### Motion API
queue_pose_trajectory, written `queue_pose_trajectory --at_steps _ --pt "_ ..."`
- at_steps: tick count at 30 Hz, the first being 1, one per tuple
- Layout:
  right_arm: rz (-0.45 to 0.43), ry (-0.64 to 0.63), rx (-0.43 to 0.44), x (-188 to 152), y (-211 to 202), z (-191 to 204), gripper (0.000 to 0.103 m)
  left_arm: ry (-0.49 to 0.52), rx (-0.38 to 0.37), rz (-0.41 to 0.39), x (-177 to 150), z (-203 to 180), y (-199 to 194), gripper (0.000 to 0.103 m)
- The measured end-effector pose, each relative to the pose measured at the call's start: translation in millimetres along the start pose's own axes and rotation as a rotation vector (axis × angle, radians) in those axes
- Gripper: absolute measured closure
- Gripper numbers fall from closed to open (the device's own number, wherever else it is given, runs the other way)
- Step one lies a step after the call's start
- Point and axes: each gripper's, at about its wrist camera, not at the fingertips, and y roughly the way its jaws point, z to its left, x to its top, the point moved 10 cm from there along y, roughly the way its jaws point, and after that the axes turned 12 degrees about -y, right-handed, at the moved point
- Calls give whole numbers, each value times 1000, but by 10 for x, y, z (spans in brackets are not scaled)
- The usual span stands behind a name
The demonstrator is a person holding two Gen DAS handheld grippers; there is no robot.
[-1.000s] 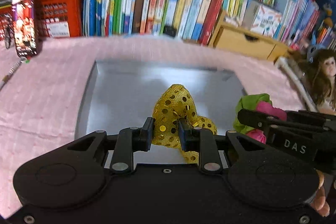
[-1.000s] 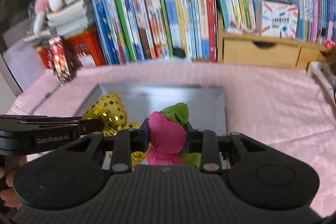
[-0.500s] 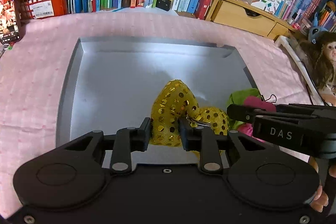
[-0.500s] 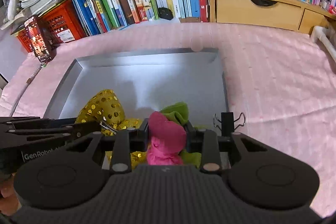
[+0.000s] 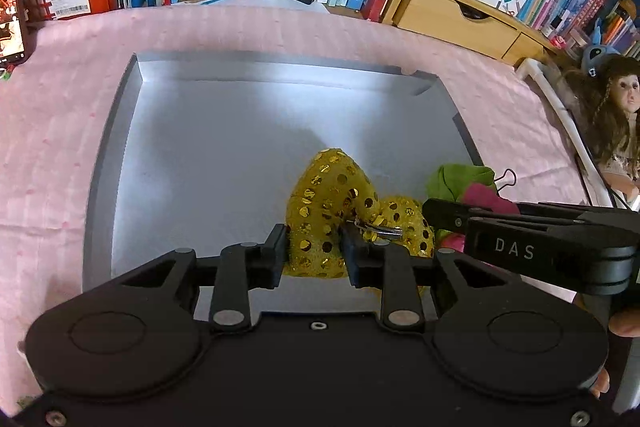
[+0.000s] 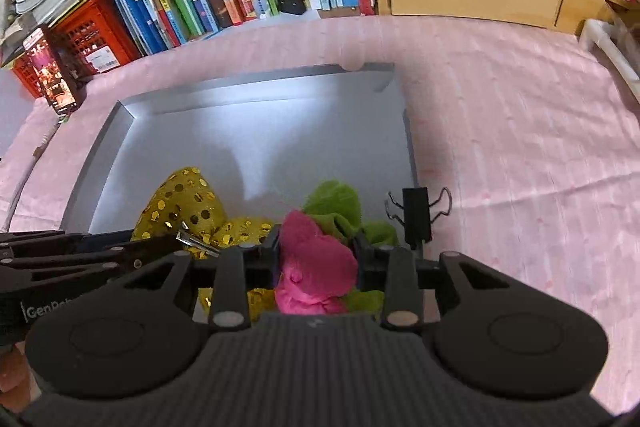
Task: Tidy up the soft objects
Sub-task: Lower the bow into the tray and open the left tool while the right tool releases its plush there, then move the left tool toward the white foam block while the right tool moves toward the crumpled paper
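Soft toys now hang lower over the near edge of the gray tray (image 5: 120,131): my left gripper (image 5: 314,251) clamps the gold sequin piece (image 5: 332,195), my right gripper (image 6: 316,259) the pink-and-green plush (image 6: 312,263), so release looks close

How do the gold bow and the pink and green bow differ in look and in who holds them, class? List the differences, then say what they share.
1. The gold bow is one colour, covered in shiny sequins; the pink and green bow is matte and two-coloured.
2. The left gripper grips the gold bow; the right gripper grips the pink and green bow.

Shared: both are soft, pinched between closed fingers, at the near end of the grey tray.
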Motion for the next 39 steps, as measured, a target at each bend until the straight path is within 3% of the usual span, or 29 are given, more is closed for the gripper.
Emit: queue_pose_trajectory --at_steps 3,10,16,26,39 --pt "0 -4 -8 -1 -26 -10 57 -5 0 -4 -2 -5 -17 68" --pt "-41 -11 -4 36 -137 8 31 24 -5 -48 6 -19 -175 43" --pt "-97 -33 -17 83 -330 35 25 32 -3 -117 23 -26 -431 28" --pt "-220 -67 -11 33 -821 60 17 86 -16 -257 -130 -55 -975 20" --pt "-368 -197 -46 -324 -1365 251 9 165 -93 -383 -712 -192 -1520 15"
